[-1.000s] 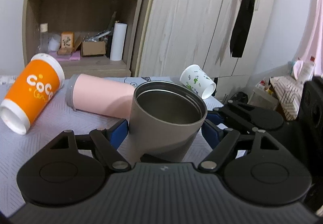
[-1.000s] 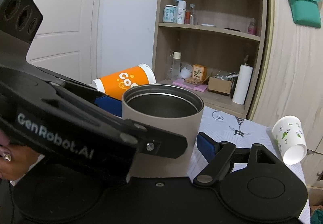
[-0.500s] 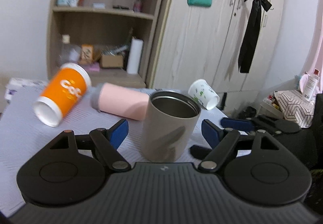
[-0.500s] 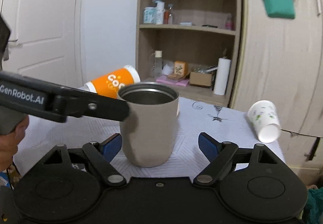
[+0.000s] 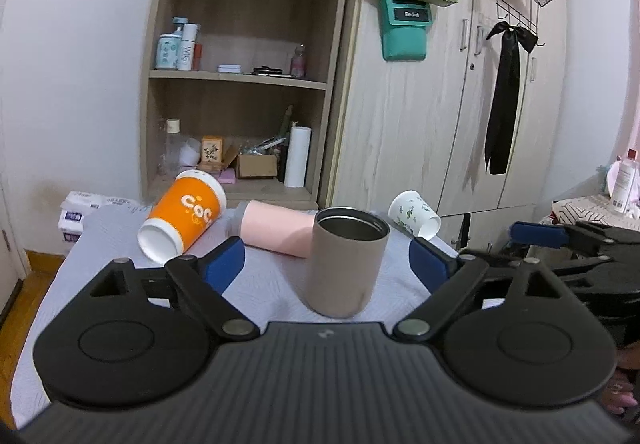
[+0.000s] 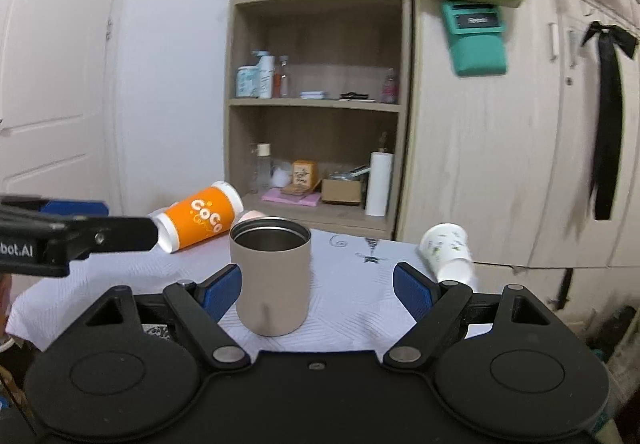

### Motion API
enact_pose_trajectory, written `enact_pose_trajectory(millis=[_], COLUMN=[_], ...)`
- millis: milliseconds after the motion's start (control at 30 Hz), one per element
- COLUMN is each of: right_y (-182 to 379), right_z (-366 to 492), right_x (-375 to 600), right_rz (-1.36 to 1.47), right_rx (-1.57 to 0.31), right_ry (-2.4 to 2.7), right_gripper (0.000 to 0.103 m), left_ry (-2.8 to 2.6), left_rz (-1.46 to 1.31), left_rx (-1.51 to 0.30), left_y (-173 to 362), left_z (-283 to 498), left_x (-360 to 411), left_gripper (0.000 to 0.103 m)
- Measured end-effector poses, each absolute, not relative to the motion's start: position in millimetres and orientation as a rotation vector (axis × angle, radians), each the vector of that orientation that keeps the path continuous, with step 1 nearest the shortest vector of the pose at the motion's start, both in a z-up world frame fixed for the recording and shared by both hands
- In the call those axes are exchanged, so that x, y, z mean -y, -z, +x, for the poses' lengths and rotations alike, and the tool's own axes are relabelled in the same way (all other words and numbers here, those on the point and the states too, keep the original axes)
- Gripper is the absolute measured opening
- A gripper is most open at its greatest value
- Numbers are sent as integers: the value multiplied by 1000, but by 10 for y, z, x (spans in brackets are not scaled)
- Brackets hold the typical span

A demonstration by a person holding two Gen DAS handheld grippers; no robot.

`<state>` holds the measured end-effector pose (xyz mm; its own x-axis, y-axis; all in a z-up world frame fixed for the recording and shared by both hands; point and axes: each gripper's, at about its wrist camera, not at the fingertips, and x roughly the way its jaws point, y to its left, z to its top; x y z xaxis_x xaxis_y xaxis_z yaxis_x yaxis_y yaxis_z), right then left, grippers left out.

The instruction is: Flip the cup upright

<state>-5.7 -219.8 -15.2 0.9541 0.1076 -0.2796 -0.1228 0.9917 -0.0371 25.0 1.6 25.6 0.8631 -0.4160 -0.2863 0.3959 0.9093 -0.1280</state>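
A grey metal cup (image 5: pixel 347 262) stands upright on the white tablecloth (image 5: pixel 120 256), mouth up; it also shows in the right wrist view (image 6: pixel 272 276). My left gripper (image 5: pixel 326 264) is open and empty, its blue pads well apart on either side of the cup and drawn back from it. My right gripper (image 6: pixel 316 290) is open and empty too, just short of the cup. An orange cup (image 5: pixel 184 214), a pink cup (image 5: pixel 276 228) and a small white printed cup (image 5: pixel 414 214) lie on their sides behind.
A wooden shelf unit (image 5: pixel 240 84) and pale wardrobe doors (image 5: pixel 440 104) stand behind the table. The right gripper's body (image 5: pixel 576 240) shows at the right of the left wrist view. The left gripper's finger (image 6: pixel 80 236) reaches in from the left in the right wrist view.
Both grippers have let go of the grey cup and pulled back and up from it. The cup now stands upright on the table by itself.
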Motion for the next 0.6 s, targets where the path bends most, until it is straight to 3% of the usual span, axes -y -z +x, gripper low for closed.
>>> enact_pose_trajectory(millis=[333, 400, 467, 600], right_y=[34, 17, 4, 0], right_z=[-329, -341, -368, -418], right_x=[2181, 2154, 2131, 2060], right_rz=[-22, -30, -31, -56], right_rx=[-293, -294, -294, -302], right_ry=[-82, -80, -79, -67], right_gripper=[87, 91, 92, 93], left_ry=[303, 286, 270, 235], left_rz=[-105, -95, -86, -100], left_rx=[-292, -290, -289, -303], left_y=[-341, -364, -382, -375], left_z=[54, 10, -38, -87], left_x=[-141, -147, -134, -145], left_gripper=[91, 92, 100, 103])
